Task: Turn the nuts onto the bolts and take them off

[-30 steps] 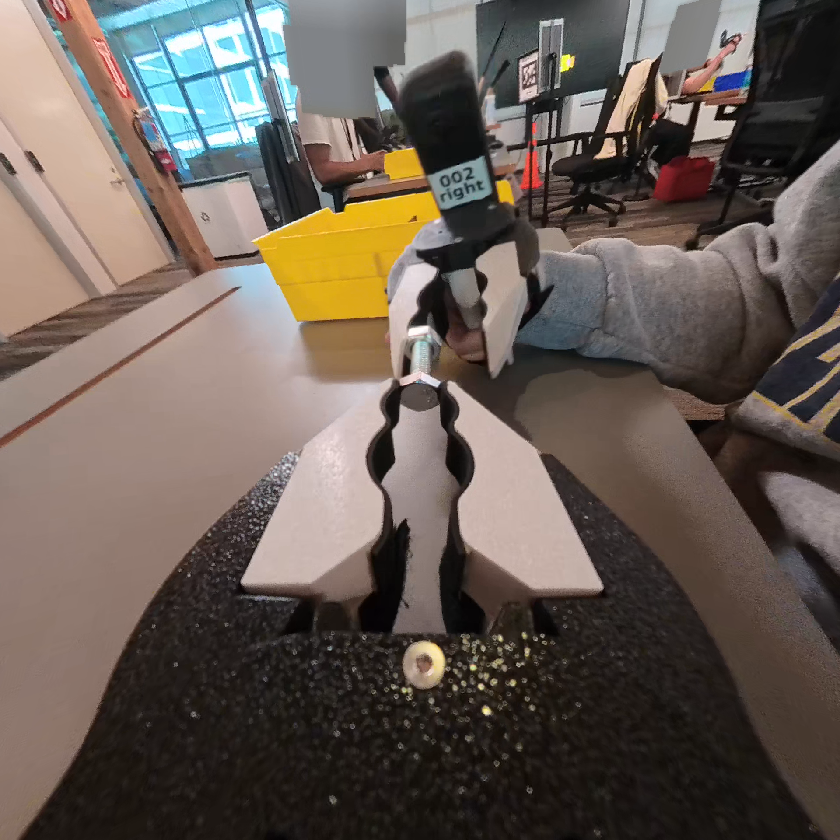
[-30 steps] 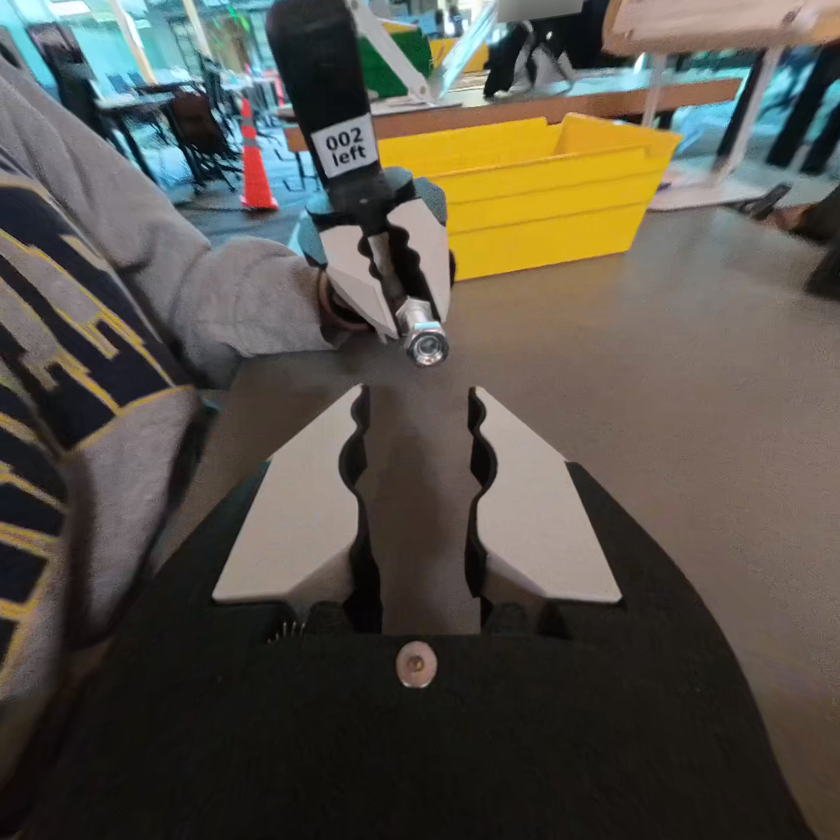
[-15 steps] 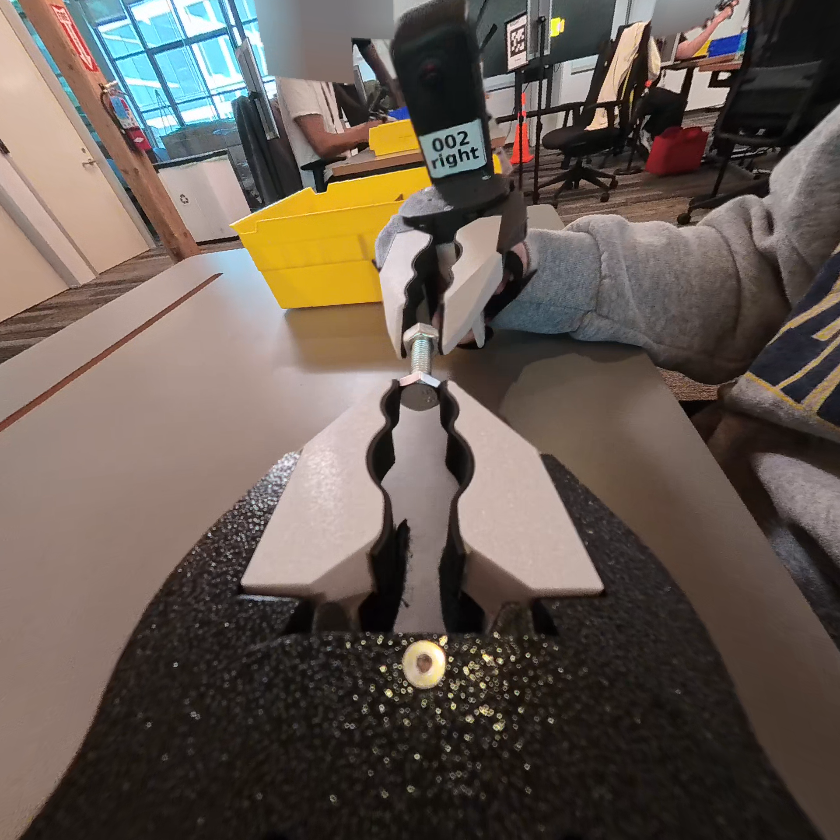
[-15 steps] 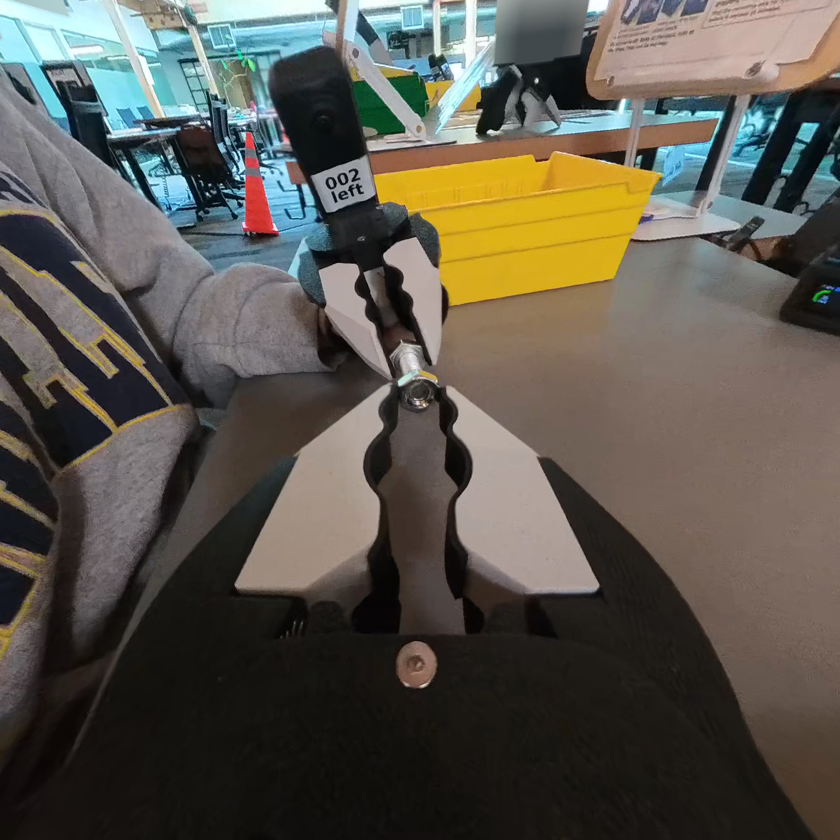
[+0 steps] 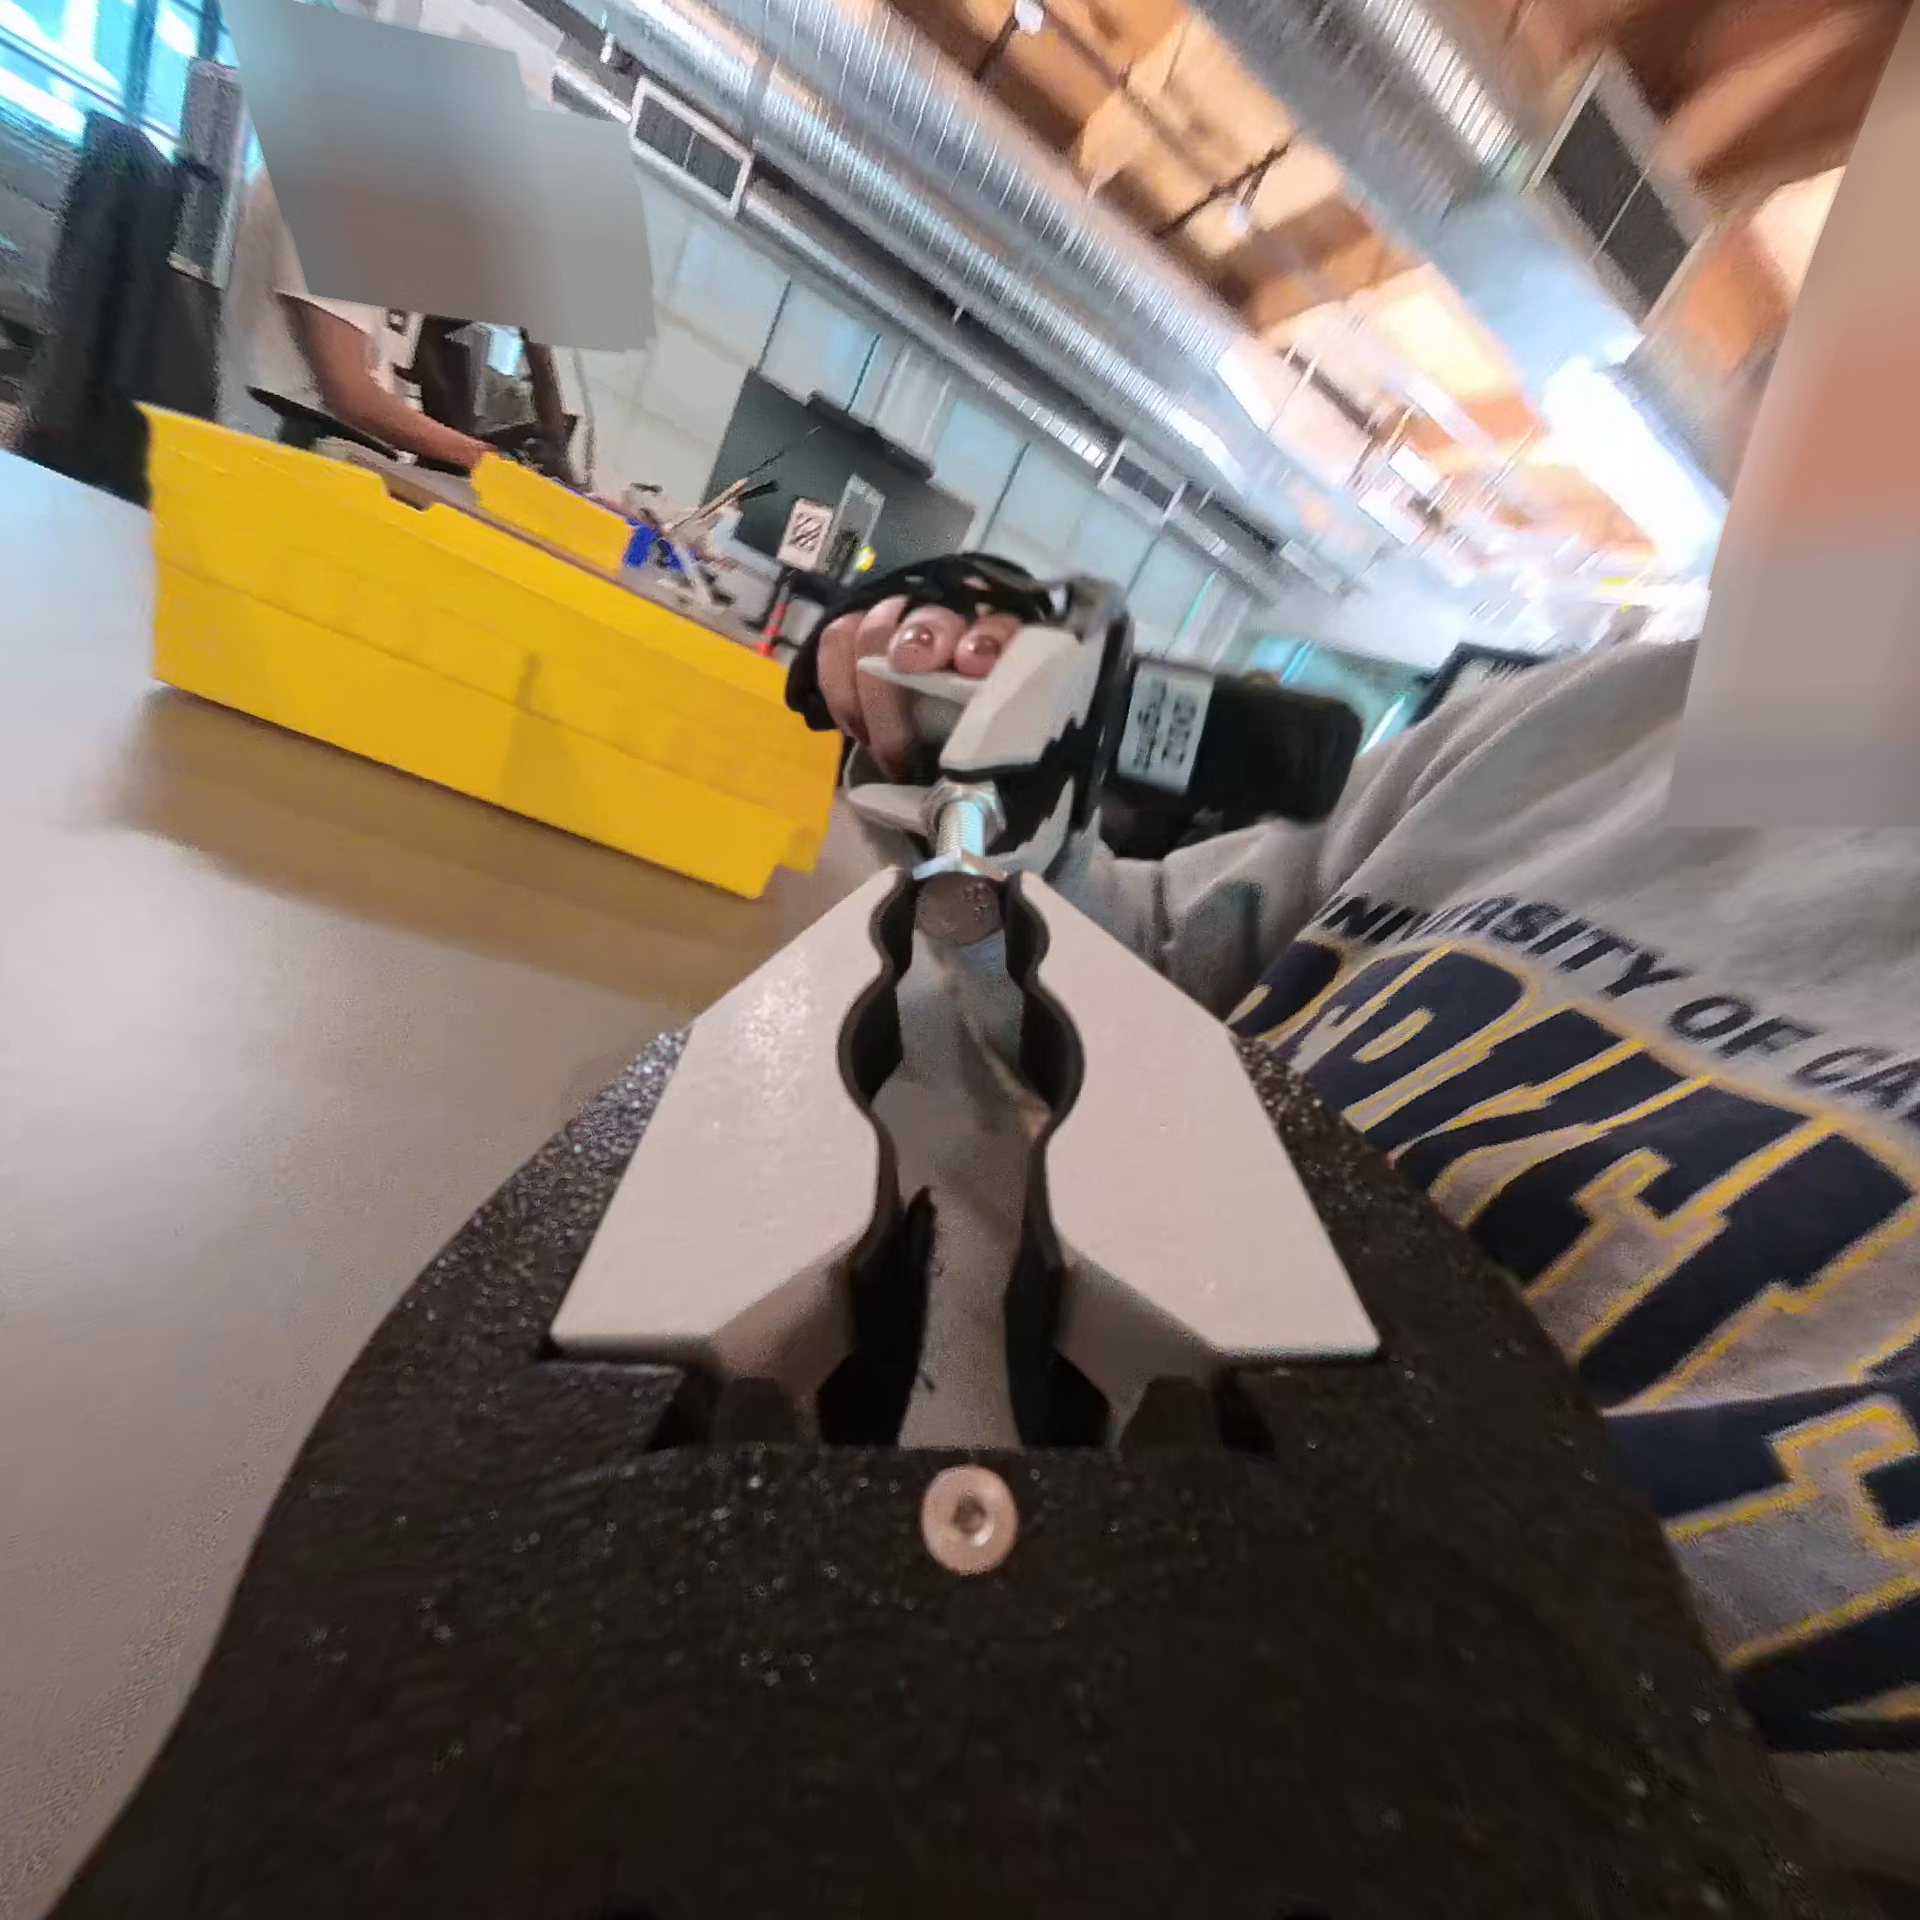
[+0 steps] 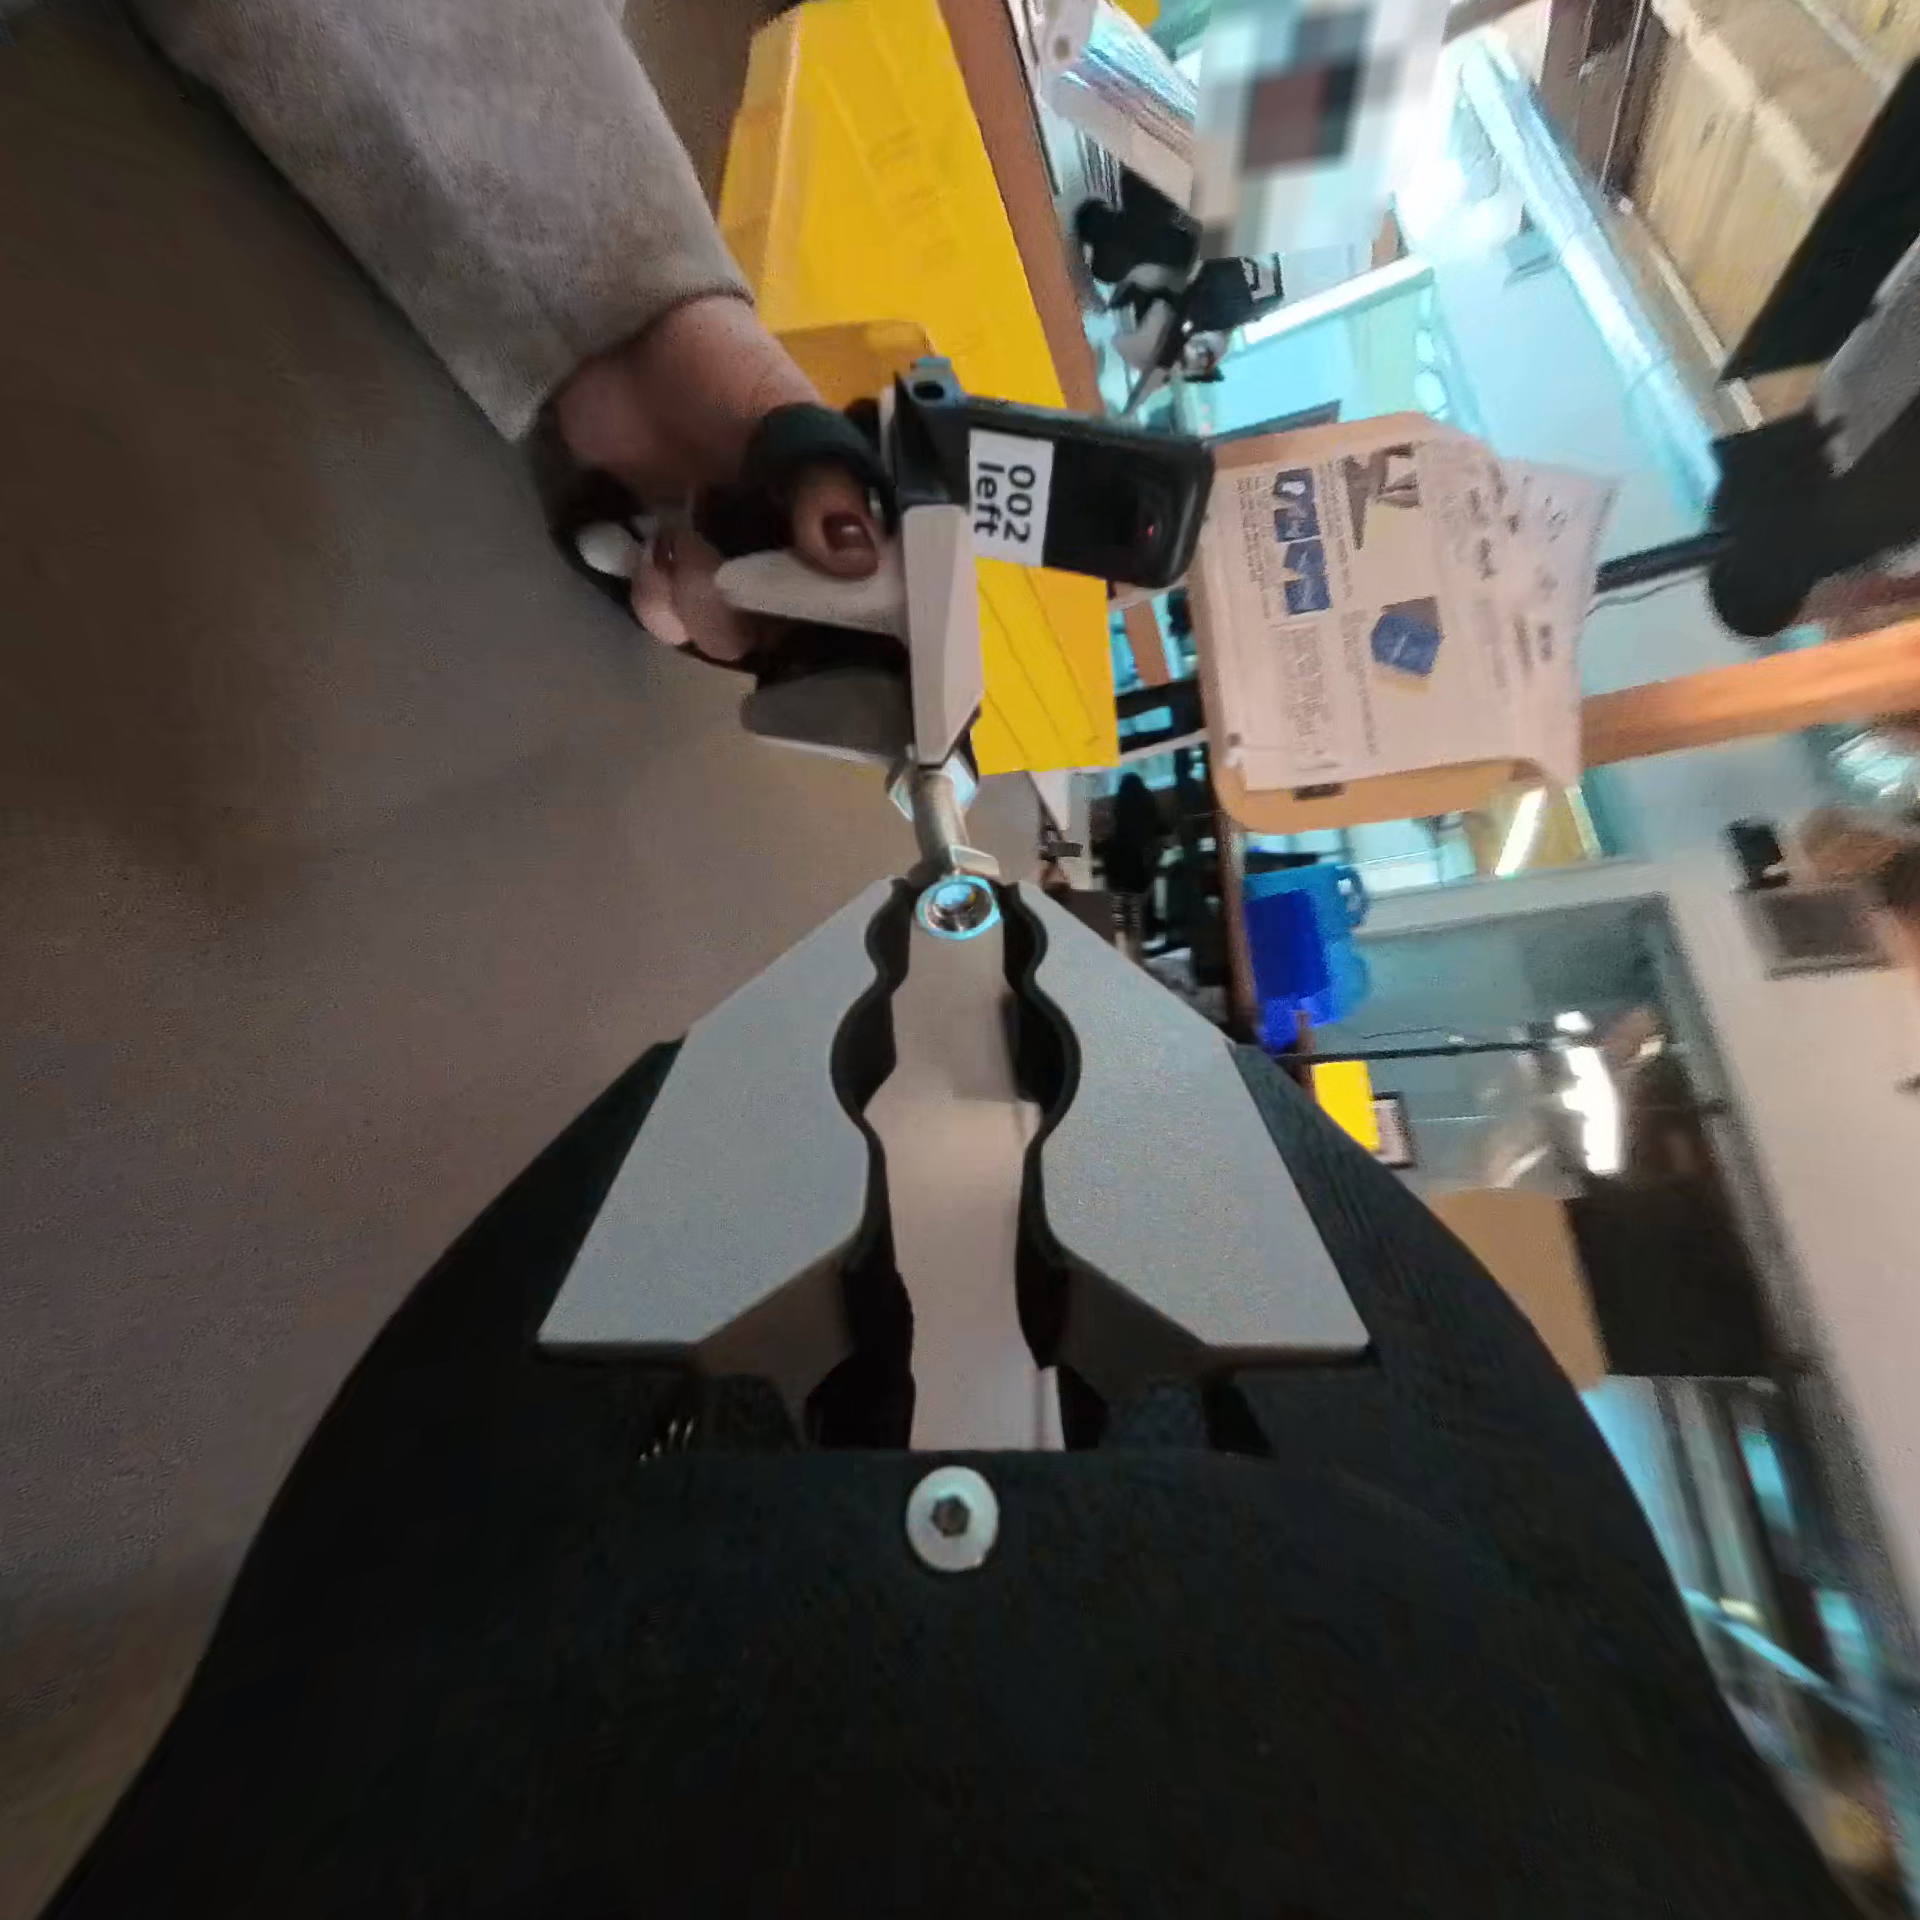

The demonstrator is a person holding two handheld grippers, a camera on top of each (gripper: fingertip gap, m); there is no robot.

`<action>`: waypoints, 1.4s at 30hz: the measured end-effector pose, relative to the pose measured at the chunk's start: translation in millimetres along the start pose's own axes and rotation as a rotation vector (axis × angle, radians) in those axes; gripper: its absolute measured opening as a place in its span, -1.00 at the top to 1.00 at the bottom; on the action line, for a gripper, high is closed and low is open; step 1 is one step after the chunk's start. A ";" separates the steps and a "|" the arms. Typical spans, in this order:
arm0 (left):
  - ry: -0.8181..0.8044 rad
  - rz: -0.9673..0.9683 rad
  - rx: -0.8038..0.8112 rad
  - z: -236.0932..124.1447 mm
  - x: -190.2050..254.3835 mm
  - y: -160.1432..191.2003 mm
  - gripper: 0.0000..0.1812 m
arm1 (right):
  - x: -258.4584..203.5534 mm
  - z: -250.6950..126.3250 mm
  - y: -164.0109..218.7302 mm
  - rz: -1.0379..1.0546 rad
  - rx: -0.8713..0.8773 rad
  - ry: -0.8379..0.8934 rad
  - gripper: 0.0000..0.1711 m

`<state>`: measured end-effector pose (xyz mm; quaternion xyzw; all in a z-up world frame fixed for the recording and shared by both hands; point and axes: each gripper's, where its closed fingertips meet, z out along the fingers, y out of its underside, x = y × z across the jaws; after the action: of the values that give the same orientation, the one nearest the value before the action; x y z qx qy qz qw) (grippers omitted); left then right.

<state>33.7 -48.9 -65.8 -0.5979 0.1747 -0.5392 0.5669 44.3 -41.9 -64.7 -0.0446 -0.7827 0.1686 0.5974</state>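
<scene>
A silver bolt spans the gap between my two grippers above the table. My left gripper is shut on the bolt's hex head at its fingertips. My right gripper is shut on the nut threaded on the bolt's far end. In the left wrist view the right gripper shows ahead, with the nut between its fingers. In the right wrist view the left gripper shows ahead, holding the bolt's shank end. Both views are strongly tilted.
A yellow bin stands on the brown table beyond the grippers; it also shows in the right wrist view. The person's grey sweatshirt is close on the right. A board with papers stands behind.
My right gripper went from open to shut on the nut. Since then both grippers have rolled in opposite ways, the right by about a quarter turn, with the bolt held between them.
</scene>
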 end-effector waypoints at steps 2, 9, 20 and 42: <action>0.034 -0.064 0.033 -1.9 1.0 -3.0 0.84 | 2.6 2.1 -1.3 -0.217 -0.048 0.049 0.82; -0.003 -0.051 0.070 -4.7 -3.6 -7.7 0.84 | 3.3 5.0 3.1 -0.459 -0.120 0.130 0.73; -0.355 0.736 -0.081 0.2 -9.5 -3.4 0.84 | 9.6 -4.8 17.3 1.878 0.234 -0.524 0.49; 0.011 0.086 -0.025 10.0 8.1 5.6 0.83 | 3.7 -13.4 -2.0 -0.898 -0.110 0.145 0.81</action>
<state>47.3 -52.3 -64.8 -0.5938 0.2100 -0.5152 0.5813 56.2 -40.0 -57.6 0.2556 -0.6887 -0.1524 0.6612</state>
